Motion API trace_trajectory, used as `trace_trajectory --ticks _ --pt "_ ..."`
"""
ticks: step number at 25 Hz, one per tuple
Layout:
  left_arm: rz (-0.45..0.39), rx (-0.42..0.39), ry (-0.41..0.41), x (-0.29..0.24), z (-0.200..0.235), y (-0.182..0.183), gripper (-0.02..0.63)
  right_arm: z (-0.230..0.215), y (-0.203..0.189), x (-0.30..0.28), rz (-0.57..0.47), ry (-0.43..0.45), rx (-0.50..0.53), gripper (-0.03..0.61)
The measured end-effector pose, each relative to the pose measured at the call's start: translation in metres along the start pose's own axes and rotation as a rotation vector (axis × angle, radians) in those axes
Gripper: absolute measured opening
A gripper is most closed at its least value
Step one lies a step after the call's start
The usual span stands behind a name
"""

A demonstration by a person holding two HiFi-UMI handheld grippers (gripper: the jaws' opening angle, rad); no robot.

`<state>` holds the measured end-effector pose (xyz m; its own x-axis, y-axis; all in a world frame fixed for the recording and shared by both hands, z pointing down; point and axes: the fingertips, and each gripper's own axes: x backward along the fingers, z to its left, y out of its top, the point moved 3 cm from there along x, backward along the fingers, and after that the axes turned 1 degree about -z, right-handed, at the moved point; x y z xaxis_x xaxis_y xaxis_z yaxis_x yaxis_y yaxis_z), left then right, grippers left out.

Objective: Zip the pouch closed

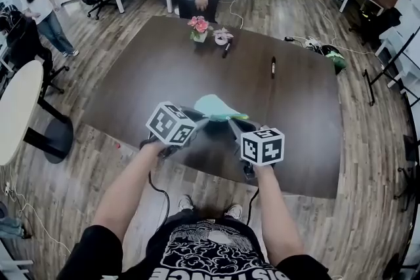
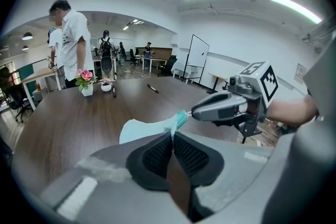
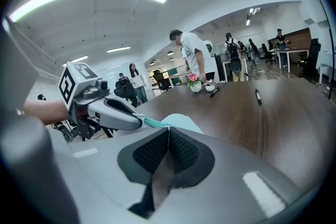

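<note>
left gripper [image 2: 171,132] clamps pale-teal fabric pouch [image 1: 218,106] at near edge | right gripper [image 3: 168,129] clamps same edge, just beside | zip axis likely gripper-to-gripper

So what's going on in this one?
A person holds a light teal pouch over the near part of a dark table, a gripper in each hand. The left gripper and the right gripper are both shut on the pouch, near one another. How far the zipper is closed cannot be told.
</note>
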<state>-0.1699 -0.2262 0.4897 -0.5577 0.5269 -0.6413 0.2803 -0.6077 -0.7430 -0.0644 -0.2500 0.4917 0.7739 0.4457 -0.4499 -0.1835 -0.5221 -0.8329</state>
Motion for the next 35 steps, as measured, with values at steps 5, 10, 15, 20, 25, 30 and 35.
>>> trace_trajectory --ticks 5,10,15,20,25,30,35 --pt "-0.004 0.010 0.025 0.003 0.004 -0.001 0.020 -0.005 -0.001 0.005 -0.009 -0.028 -0.013 0.006" --pt "-0.009 0.042 0.055 0.005 0.016 -0.003 0.018 -0.013 0.000 0.007 -0.016 -0.046 -0.021 0.006" --pt "-0.016 0.056 0.067 0.006 0.018 -0.004 0.020 -0.012 0.000 0.007 -0.019 -0.047 -0.016 0.006" --pt "-0.015 0.059 0.080 0.006 0.020 -0.003 0.020 -0.012 0.000 0.006 -0.020 -0.053 -0.012 0.006" --pt "-0.019 0.074 0.102 0.008 0.026 -0.005 0.020 -0.014 -0.001 0.007 -0.024 -0.057 -0.017 0.006" --pt "-0.018 0.078 0.112 0.007 0.028 -0.007 0.020 -0.015 -0.002 0.006 -0.022 -0.059 -0.013 0.006" --pt "-0.020 0.092 0.130 0.008 0.032 -0.006 0.020 -0.017 0.000 0.008 -0.022 -0.063 -0.011 0.006"
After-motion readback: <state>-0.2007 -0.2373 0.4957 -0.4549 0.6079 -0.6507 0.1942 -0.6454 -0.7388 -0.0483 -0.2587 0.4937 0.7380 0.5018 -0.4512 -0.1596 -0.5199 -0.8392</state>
